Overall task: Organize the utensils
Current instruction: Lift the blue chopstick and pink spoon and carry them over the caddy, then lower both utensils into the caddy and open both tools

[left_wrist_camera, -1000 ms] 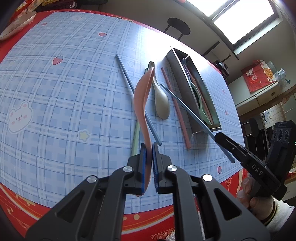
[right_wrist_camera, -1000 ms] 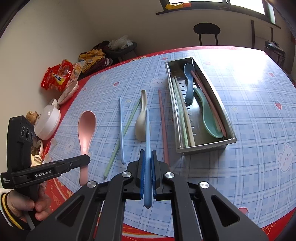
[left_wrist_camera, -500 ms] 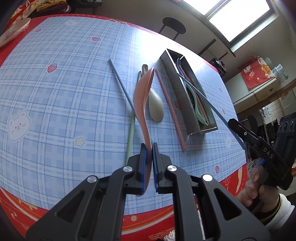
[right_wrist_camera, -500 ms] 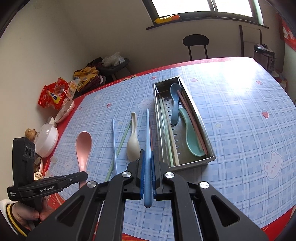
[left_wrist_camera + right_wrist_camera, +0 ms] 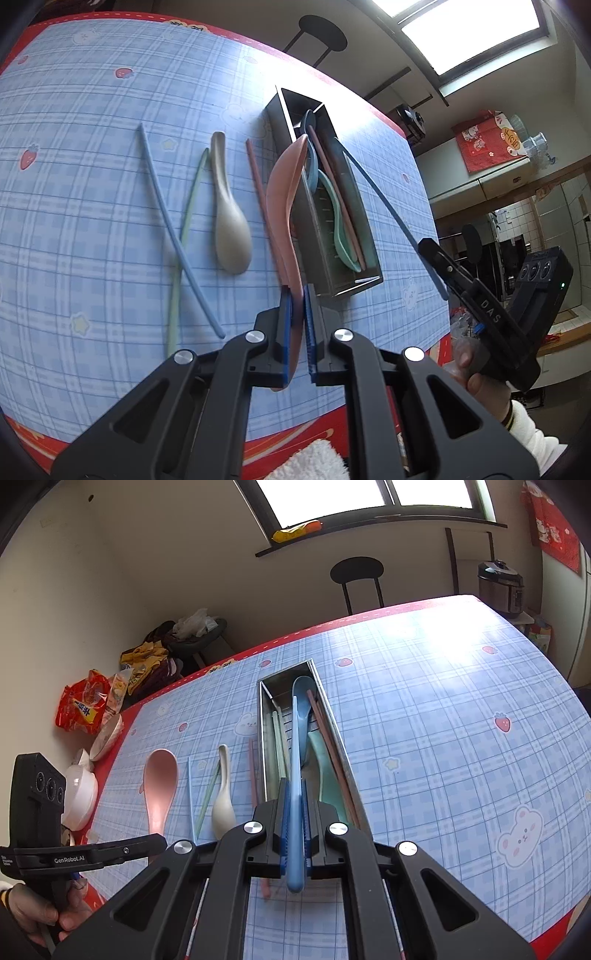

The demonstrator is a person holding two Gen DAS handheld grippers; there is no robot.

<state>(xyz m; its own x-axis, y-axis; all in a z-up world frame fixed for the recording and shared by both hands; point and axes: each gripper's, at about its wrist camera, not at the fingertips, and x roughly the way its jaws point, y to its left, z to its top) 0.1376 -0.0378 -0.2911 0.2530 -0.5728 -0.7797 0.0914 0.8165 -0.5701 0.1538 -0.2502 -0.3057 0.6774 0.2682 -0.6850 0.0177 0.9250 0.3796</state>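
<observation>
My left gripper (image 5: pixel 295 325) is shut on the handle of a pink spoon (image 5: pixel 286 192), held above the table with its bowl near the left wall of the metal tray (image 5: pixel 314 229). My right gripper (image 5: pixel 293 801) is shut on a blue chopstick (image 5: pixel 294 760), held lengthwise over the metal tray (image 5: pixel 332 723). It also shows in the left wrist view (image 5: pixel 384 195). The tray holds a blue spoon (image 5: pixel 304 694), a green spoon (image 5: pixel 328 775) and several chopsticks. On the cloth lie a beige spoon (image 5: pixel 229 225), a blue chopstick (image 5: pixel 173 225), a green chopstick (image 5: pixel 183 251) and a pink chopstick (image 5: pixel 258 184).
The table has a blue checked cloth with a red border (image 5: pixel 461 738). Snack bags (image 5: pixel 83 705) and white bowls (image 5: pixel 79 794) sit at the far left edge. A black stool (image 5: pixel 356 572) stands beyond the table. A white towel (image 5: pixel 314 461) lies at the near edge.
Both grippers have moved to the right toward the tray. The blue chopstick now hangs over the tray's inside, and the pink spoon's bowl has come up beside the tray's left wall.
</observation>
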